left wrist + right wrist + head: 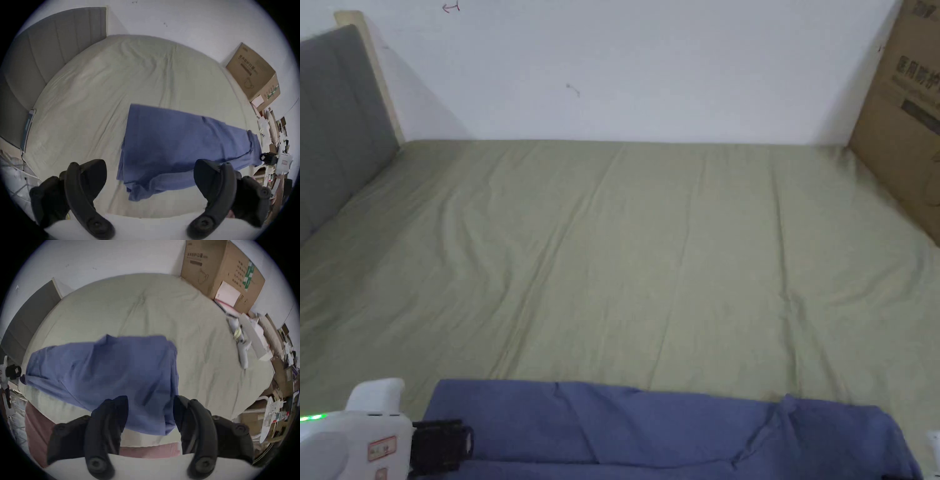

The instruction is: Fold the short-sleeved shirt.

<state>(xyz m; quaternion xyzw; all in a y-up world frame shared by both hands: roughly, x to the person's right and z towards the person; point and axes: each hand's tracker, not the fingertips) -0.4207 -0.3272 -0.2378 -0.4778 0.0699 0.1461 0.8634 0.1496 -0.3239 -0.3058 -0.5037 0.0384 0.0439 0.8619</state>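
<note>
Between the two tongs: a blue short-sleeved shirt [186,146] lies on the bed [650,250], already narrowed into a long band near the bed's front edge.
Bed: green sheet, lightly creased, reaching far beyond both tongs to the wall; a grey headboard [337,119] stands off past the left tongs, a cardboard box [906,112] off past the right tongs.
Shirt's long axis: it runs from one pair of tongs to the other, across the bed and roughly parallel to its front edge.
Shirt's pointing: I cannot tell for sure which end is collar and which is hem. The end by the right tongs looks bunched and seamed, perhaps a sleeve; the end by the left tongs is layered, with a loose flap drooping toward the edge.
Left tongs [150,177]: jaws wide apart and holding nothing, just short of the shirt's near end, with the drooping flap between them.
Right tongs [151,408]: jaws parted moderately and empty, with cloth of the other end lying in the gap.
Step in hand: probably taking an end to fold the band across its length.
Doing it well: pinch every layer at the corner, not only the top one, lift both ends level, and tuck the loose flap in first so that the fold lands square.
</note>
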